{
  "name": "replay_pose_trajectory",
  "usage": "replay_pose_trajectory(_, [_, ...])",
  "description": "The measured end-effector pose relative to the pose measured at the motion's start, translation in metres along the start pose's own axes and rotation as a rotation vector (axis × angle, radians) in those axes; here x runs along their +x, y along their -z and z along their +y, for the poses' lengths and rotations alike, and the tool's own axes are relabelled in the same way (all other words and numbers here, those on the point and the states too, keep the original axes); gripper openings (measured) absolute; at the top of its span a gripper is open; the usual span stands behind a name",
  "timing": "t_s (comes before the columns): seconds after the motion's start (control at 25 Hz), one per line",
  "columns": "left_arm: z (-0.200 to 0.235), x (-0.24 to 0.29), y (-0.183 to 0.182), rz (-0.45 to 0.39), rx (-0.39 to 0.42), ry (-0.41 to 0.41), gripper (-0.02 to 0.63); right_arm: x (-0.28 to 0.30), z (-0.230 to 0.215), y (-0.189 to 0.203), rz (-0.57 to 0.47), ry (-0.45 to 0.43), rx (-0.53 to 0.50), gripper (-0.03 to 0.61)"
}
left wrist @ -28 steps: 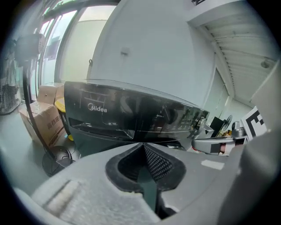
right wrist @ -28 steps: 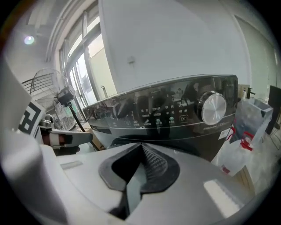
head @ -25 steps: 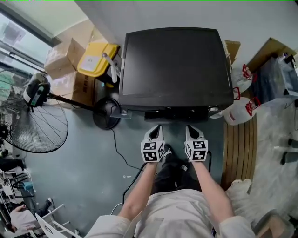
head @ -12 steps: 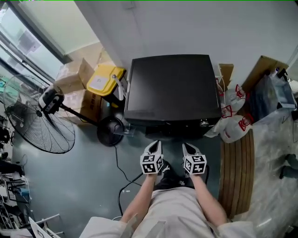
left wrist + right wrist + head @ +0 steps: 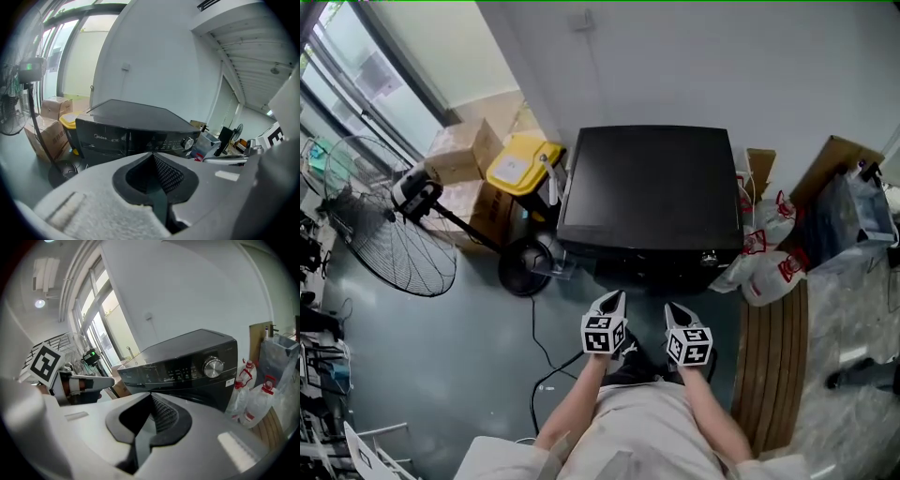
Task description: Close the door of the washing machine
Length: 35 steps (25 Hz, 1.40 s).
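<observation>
The black front-loading washing machine stands against the white wall, and I see its top from above. Its control panel with a silver dial shows in both gripper views. The door below the panel is mostly hidden behind the gripper bodies. My left gripper and right gripper hang side by side a short way in front of the machine, touching nothing. Both point at its front. The left gripper is shut with nothing in it, and so is the right gripper.
A standing fan with its round base is left of the machine, next to a yellow bin and cardboard boxes. White jugs with red caps and a wooden slatted board lie on the right. A cable runs over the floor.
Both grippers have risen and drawn back from the machine's front. The head view has pulled away, so the machine looks smaller and farther. The jaws stayed shut.
</observation>
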<state>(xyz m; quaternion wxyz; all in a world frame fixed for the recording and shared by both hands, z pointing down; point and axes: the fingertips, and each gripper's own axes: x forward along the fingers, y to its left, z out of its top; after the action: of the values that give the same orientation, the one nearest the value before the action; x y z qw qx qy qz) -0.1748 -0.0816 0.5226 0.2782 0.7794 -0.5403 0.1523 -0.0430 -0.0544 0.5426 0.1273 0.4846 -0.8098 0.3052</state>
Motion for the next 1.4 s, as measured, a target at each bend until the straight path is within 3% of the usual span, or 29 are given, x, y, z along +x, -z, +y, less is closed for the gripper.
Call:
replay_pose_trajectory(0.36, [-0.013,-0.021,0.017,0.020,0.022,-0.015,0.005,-0.028,-0.010,0.008,-0.040,0.025,0.040,0.002])
replay_pose_trajectory(0.84, [-0.031,-0.038,0.060,0.050,0.049,0.005,0.005,-0.055,-0.010,0.031,-0.058,0.023,0.014,0.002])
replay_pose_trajectory(1.4, [-0.032,-0.042,0.053,0.011,0.011,0.018,0.005,-0.064,-0.015,0.034,-0.036,0.036,-0.015,0.002])
